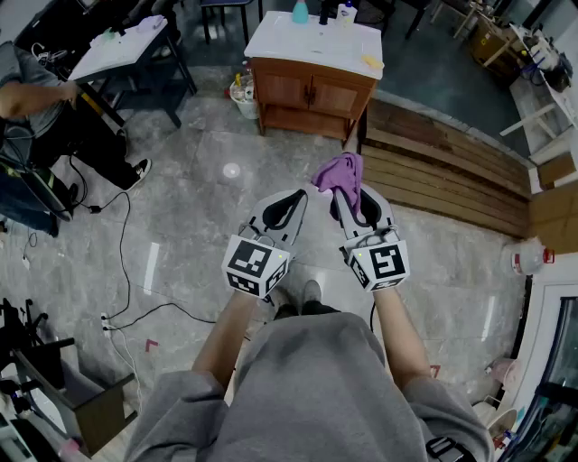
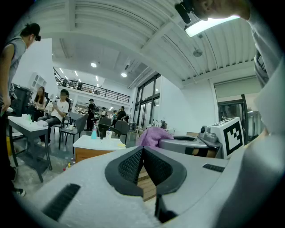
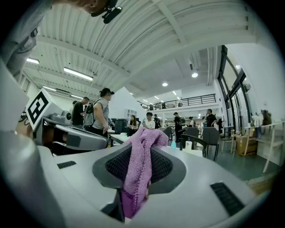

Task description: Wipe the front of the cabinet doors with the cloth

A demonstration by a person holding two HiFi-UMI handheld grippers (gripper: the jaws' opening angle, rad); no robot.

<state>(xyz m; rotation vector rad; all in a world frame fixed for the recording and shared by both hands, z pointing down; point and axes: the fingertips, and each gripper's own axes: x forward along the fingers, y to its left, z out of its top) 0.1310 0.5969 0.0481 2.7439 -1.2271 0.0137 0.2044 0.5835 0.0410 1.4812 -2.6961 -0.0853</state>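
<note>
A wooden cabinet (image 1: 312, 90) with two brown doors and a white top stands on the floor well ahead of me. My right gripper (image 1: 347, 193) is shut on a purple cloth (image 1: 340, 173), which bunches above the jaw tips; in the right gripper view the cloth (image 3: 139, 164) hangs pinched between the dark pads. My left gripper (image 1: 290, 206) is shut with nothing in it, its pads meeting at a point (image 2: 142, 153). Both grippers are held side by side at waist height, far from the cabinet doors. In the left gripper view the cabinet (image 2: 95, 149) shows low and small.
Bottles (image 1: 300, 11) stand on the cabinet top and a small bin (image 1: 242, 95) sits at its left. A raised wooden platform (image 1: 442, 176) runs to the right. A seated person (image 1: 41, 117) and a white table (image 1: 122, 50) are at the left; cables (image 1: 126, 271) lie on the floor.
</note>
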